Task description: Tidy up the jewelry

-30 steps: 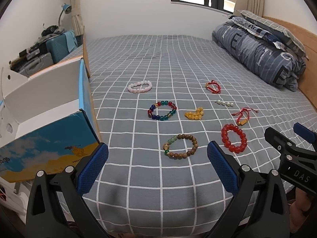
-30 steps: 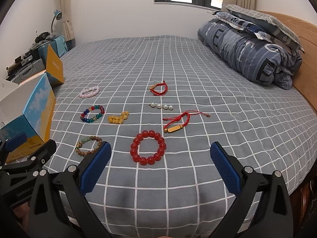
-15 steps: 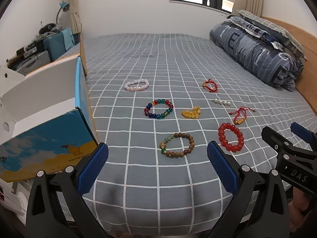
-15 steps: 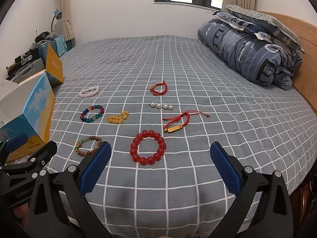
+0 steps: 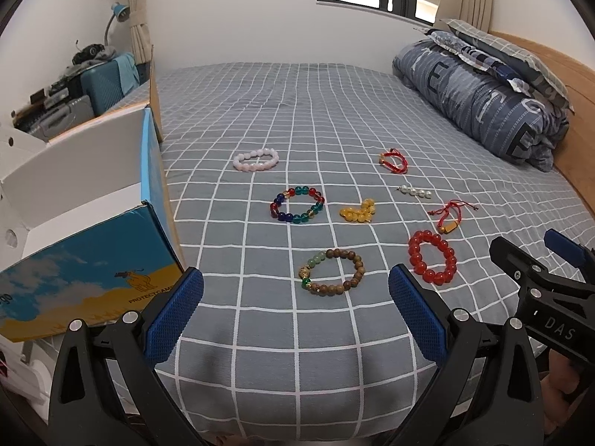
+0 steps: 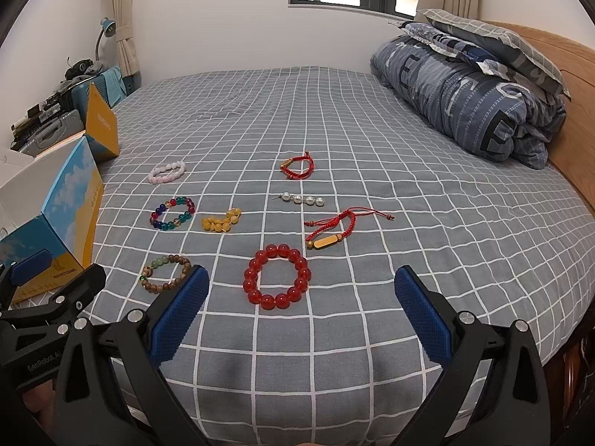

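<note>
Both grippers hang above the near edge of the grid-patterned bed (image 5: 297, 111), each spread wide and grasping nothing: the left gripper (image 5: 295, 310) has the wooden bead bracelet (image 5: 332, 272) just beyond its gap, the right gripper (image 6: 302, 310) has the big red bead bracelet (image 6: 277, 275) likewise.

The left wrist view looks into the open white interior of the cardboard box (image 5: 93, 223) at the left edge of the bed; the right wrist view shows only its outer blue-and-yellow sides. The right view shows more clearly the gold bar on the nearer red cord bracelet (image 6: 331, 228) and the pearl string (image 6: 302, 199) just beyond it.

Farther off lie the multicolour bead bracelet (image 5: 297, 204), the yellow bead cluster (image 5: 357, 212) right of it, the pink bead bracelet (image 5: 256, 160) far left, and a second red cord bracelet (image 5: 394, 160) far right. All pieces lie apart on the sheet.

The box reads "PROTECTCAMEL". The right gripper's body, seen from the left view, carries "DAS"; the left one's body shows "GenRobot.AI". A folded quilt (image 6: 465, 100) at the far right bears large letters.
</note>
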